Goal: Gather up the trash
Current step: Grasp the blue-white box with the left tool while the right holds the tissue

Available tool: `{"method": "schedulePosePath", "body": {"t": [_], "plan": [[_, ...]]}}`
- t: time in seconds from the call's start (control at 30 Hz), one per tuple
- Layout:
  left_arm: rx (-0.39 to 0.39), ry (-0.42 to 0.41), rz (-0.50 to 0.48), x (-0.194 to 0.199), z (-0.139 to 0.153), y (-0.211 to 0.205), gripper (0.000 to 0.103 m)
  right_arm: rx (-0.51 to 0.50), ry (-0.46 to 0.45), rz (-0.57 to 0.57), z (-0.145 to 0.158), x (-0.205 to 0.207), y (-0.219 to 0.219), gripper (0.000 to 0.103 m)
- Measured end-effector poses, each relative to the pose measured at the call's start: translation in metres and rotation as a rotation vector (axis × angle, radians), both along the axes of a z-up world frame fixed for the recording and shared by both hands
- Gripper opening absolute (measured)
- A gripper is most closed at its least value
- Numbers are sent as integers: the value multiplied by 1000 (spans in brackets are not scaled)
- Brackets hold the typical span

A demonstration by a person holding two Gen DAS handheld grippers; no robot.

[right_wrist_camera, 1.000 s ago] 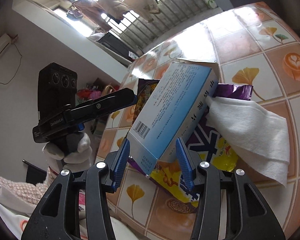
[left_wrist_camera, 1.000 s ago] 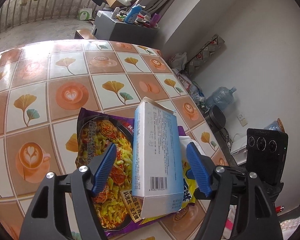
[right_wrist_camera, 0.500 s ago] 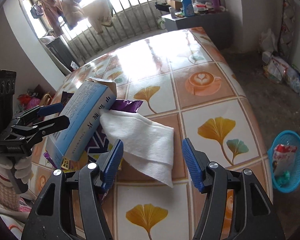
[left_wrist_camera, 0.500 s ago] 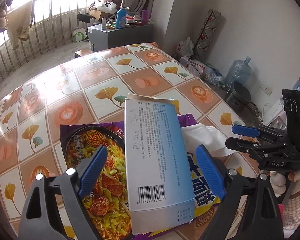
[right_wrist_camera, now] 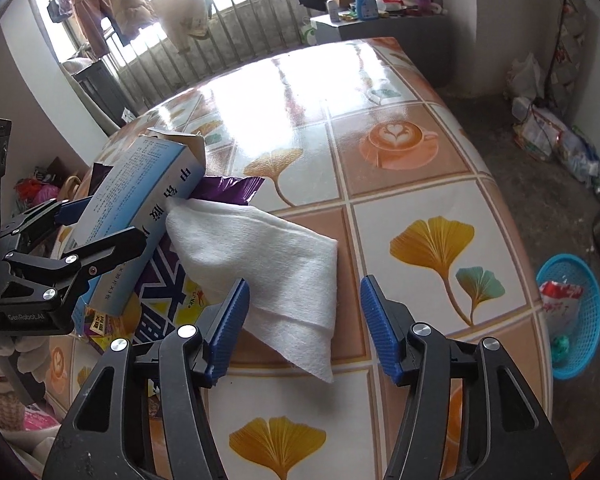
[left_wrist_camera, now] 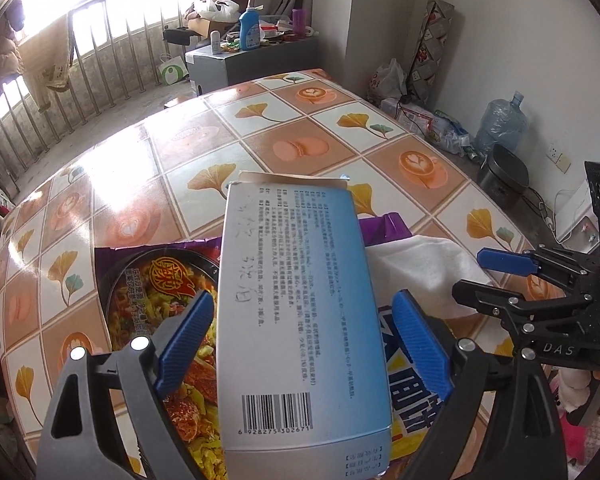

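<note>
Straddling the blue carton [left_wrist_camera: 300, 320], my left tongs [left_wrist_camera: 302, 338] stood spread wide, a blue pad at each long side and neither one pressing; they had just been opening, which I judge was to clear the carton's width. The carton lay tilted on top of the purple noodle wrapper [left_wrist_camera: 152, 312], which lay flat on the counter [left_wrist_camera: 300, 148], so the carton had to come off first. My right tongs [right_wrist_camera: 302, 326] hung about half open over the near end of the white tissue [right_wrist_camera: 268, 256], gripping nothing, the jaws having closed a little with tissue between them but untouched. The tissue's far corner was tucked against the carton and lay over the wrapper. Past the counter's edge, down on the floor, sat the blue basket [right_wrist_camera: 580, 344] with scraps already in it, the likely home for all this.
</note>
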State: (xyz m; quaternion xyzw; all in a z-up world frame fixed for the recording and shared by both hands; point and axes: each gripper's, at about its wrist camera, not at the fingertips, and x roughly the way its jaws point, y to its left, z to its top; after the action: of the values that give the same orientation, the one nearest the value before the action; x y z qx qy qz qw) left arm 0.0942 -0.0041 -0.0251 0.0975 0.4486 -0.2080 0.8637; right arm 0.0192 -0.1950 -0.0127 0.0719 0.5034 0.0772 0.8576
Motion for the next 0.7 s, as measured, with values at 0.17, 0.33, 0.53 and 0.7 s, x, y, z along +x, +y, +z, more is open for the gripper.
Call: {"method": "schedulePosePath", "body": {"t": [0.17, 0.33, 0.53, 0.7], "plan": [[24, -21, 14, -1, -3, -4, 84, -27, 0, 14, 1, 1, 4, 50], [24, -10, 21, -1, -7, -5, 76, -66, 12, 32, 0, 2, 10, 38], [23, -16, 31, -1, -6, -4, 70, -113, 16, 39, 1, 0, 16, 20], [27, -24, 30, -2, -6, -4, 69, -92, 28, 30, 2, -1, 15, 13]]}}
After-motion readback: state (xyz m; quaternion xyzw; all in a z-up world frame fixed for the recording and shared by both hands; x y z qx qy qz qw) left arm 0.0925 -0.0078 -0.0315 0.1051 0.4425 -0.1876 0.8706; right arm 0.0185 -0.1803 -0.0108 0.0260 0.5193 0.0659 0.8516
